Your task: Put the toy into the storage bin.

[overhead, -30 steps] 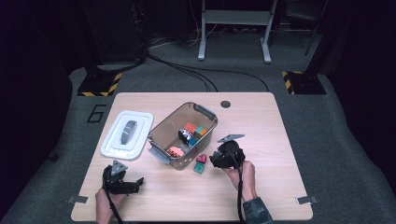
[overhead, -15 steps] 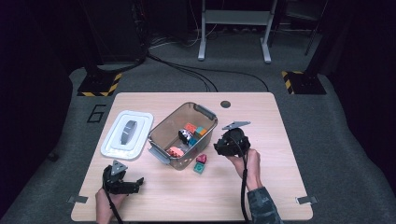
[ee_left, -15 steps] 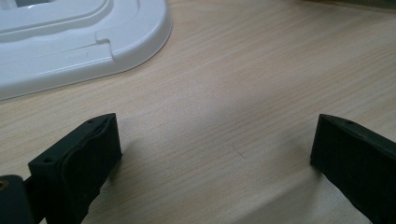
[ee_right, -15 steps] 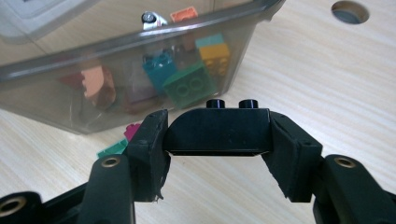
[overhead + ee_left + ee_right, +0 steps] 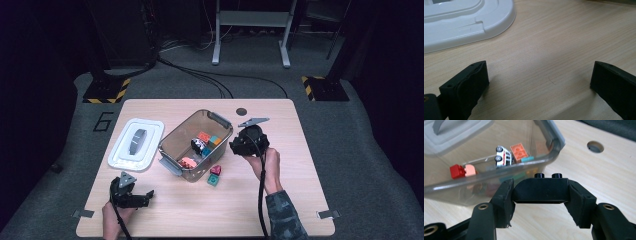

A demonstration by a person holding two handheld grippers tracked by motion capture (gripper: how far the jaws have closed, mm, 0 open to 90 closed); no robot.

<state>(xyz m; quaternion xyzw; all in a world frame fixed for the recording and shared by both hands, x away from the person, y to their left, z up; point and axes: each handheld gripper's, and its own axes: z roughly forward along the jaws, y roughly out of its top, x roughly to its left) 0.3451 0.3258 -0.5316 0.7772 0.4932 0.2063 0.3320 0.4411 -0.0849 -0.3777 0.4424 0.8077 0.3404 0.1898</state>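
Clamped between the two black jaws of the right gripper (image 5: pixel 540 195) is a black brick (image 5: pixel 540 190) – a low, arched piece with two round studs on top, its underside hollowed into a shallow curve; the pads press on its two ends. In the high view the brick itself is hard to make out against the dark body of the right gripper (image 5: pixel 239 146), which hangs just off the right side of the clear bin (image 5: pixel 172 140), near the middle of the table (image 5: pixel 280 200). Seen through the bin's tinted wall, its contents blur: a white toy car (image 5: pixel 503 157) lying on its side, an orange brick (image 5: pixel 519 150), a red brick (image 5: pixel 457 171) and a pale pink one (image 5: pixel 470 170) are plain enough, but the coloured shapes lower down are smeared by the plastic – no telling what they are. Two small bricks, one pink (image 5: pixel 216 170) and one green (image 5: pixel 213 179), sit on the table just in front of the bin. A white lid (image 5: pixel 136 144) lies flat beside the bin toward the table's left edge, cut off at the top of the left gripper view. Near the table's front left corner the left gripper (image 5: pixel 145 196) rests low, its jaws spread wide with bare wood between them.
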